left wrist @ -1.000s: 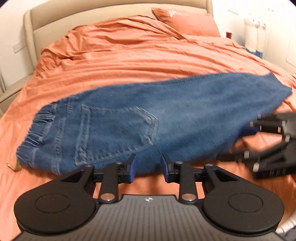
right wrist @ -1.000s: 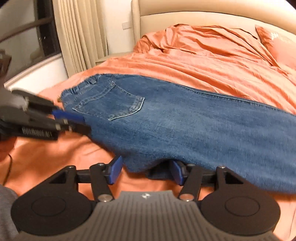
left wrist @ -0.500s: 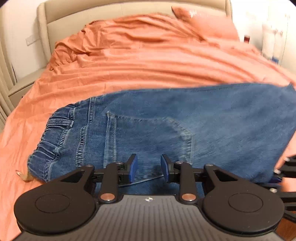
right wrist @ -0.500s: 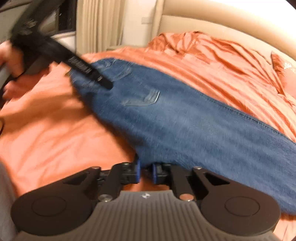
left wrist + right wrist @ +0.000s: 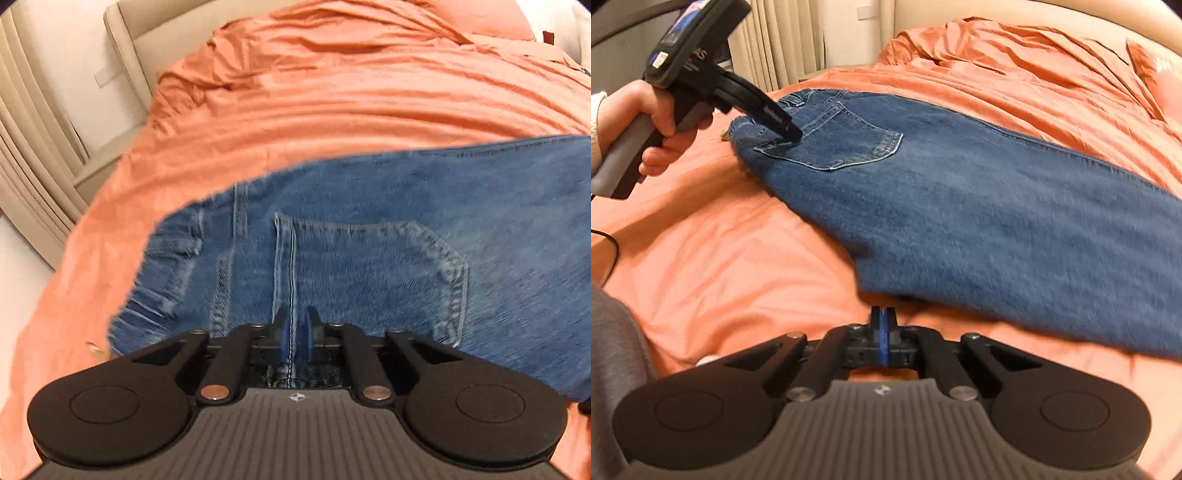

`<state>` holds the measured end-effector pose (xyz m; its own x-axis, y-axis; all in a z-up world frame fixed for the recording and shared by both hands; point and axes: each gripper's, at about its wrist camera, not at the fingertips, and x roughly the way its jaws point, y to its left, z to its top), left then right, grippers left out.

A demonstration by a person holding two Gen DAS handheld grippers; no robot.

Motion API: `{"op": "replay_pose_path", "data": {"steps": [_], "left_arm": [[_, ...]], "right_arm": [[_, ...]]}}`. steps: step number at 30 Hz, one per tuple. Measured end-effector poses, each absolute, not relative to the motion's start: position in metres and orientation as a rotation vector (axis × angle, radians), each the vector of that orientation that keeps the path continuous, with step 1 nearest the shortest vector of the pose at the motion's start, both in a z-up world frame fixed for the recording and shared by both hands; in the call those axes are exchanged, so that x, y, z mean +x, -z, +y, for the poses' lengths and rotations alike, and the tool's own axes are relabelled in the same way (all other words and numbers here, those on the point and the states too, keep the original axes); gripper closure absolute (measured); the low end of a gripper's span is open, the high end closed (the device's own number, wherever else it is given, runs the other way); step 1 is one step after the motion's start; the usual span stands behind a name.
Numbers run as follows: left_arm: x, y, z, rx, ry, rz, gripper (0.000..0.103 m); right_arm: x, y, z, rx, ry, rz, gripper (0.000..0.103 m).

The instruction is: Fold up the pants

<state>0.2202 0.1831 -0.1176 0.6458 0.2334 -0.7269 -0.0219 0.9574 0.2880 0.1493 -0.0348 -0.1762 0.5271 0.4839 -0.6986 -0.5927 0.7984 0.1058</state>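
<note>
Denim pants (image 5: 960, 192) lie flat on the orange bed cover (image 5: 738, 266), already doubled lengthwise, one leg on the other, back pocket (image 5: 849, 147) facing up. Long axis runs across the bed: waistband toward the curtain side, legs toward the pillow side, where they leave the right wrist view; the hems are not visible.

Left tool (image 5: 295, 334): clenched on the pants at the near edge of the seat, in line with the pocket's side seam. Denim shows between the blue pads (image 5: 283, 338) in the left wrist view, and the right wrist view shows the same tool's tip down on the cloth at the pocket corner. Judgement: this grip holds the waist end so it can be lifted or kept in place for the cross fold.

Right tool (image 5: 882, 332): pads pressed together. It sits just beside the near edge of the thigh area, and no denim is visible between the pads. Motion blur leaves it unclear whether a thin edge is caught. Judgement: most likely closed on nothing.

Assessment: lengthwise fold done, cross folds outstanding. With only one confirmed grip, lifting the waist end risks letting the stacked legs slide out of line.
</note>
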Motion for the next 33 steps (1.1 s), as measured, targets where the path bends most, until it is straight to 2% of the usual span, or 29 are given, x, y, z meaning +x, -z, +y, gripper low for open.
{"op": "replay_pose_path", "data": {"steps": [7,14,17,18,19,20,21,26,29,33], "left_arm": [[0.206,0.059,0.136,0.201,-0.029,0.803,0.088],[0.215,0.022,0.042,0.272,0.067,0.719,0.088],[0.225,0.016,0.005,0.272,0.125,0.705,0.088],[0.229,0.016,-0.009,0.276,0.139,0.702,0.088],[0.234,0.017,-0.021,0.278,0.153,0.7,0.088],[0.239,0.018,-0.03,0.275,0.166,0.698,0.088],[0.247,0.021,-0.04,0.267,0.184,0.701,0.088],[0.278,0.043,-0.084,0.273,0.249,0.717,0.088],[0.295,0.059,-0.102,0.292,0.288,0.74,0.088],[0.315,0.082,-0.123,0.284,0.332,0.758,0.088]], "right_arm": [[0.15,0.132,-0.09,0.05,-0.636,0.825,0.103],[0.17,0.078,-0.219,0.31,-0.45,0.803,0.1],[0.174,0.063,-0.292,0.412,-0.336,0.775,0.096],[0.176,0.059,-0.315,0.442,-0.297,0.772,0.091],[0.176,0.056,-0.339,0.471,-0.258,0.767,0.081],[0.176,0.053,-0.361,0.493,-0.226,0.759,0.077],[0.176,0.052,-0.384,0.513,-0.193,0.752,0.073],[0.176,0.062,-0.492,0.66,-0.032,0.744,0.07],[0.178,0.085,-0.545,0.77,0.033,0.746,0.068],[0.187,0.123,-0.593,0.925,0.116,0.751,0.06]]}}
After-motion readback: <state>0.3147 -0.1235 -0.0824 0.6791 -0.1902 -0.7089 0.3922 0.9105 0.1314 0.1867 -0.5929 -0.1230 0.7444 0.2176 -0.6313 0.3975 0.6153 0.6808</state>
